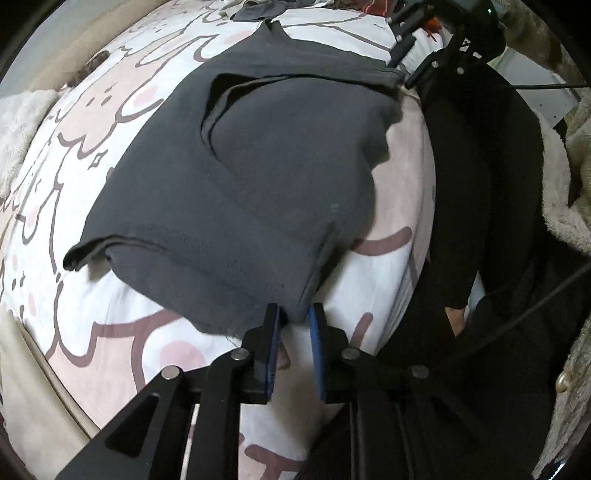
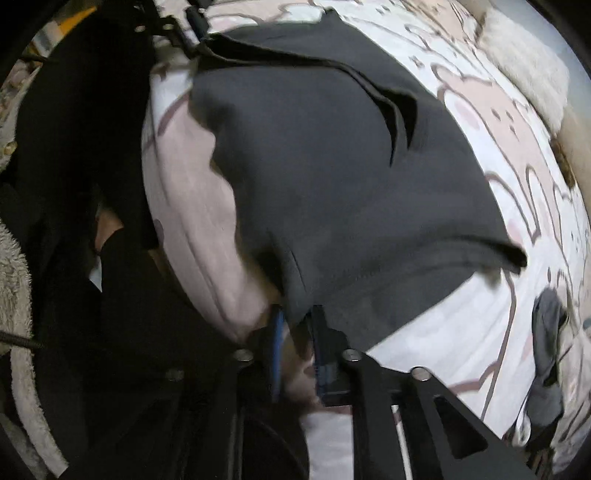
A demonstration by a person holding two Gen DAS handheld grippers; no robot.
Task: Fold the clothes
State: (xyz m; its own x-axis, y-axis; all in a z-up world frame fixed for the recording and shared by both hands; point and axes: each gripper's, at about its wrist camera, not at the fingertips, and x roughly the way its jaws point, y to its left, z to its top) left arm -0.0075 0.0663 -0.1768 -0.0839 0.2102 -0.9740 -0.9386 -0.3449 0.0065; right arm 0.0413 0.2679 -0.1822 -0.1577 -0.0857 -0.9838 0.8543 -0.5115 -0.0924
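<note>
A dark grey garment (image 1: 258,177) lies partly folded on a bed with a pink and white cartoon cover (image 1: 74,184). My left gripper (image 1: 293,314) has its blue-padded fingers at the garment's near corner, with a gap between them and cloth edge in that gap. My right gripper (image 1: 402,74) shows at the garment's far corner. In the right wrist view the garment (image 2: 332,184) hangs from the right gripper (image 2: 297,319), whose fingers pinch its near corner. The left gripper (image 2: 195,22) shows at the far corner.
The person's black-clad legs (image 1: 480,184) stand beside the bed. A fluffy cream blanket (image 1: 569,206) lies at the side. Another grey cloth (image 2: 546,354) lies on the cover. A white fluffy pillow (image 2: 524,62) rests at the bed's end.
</note>
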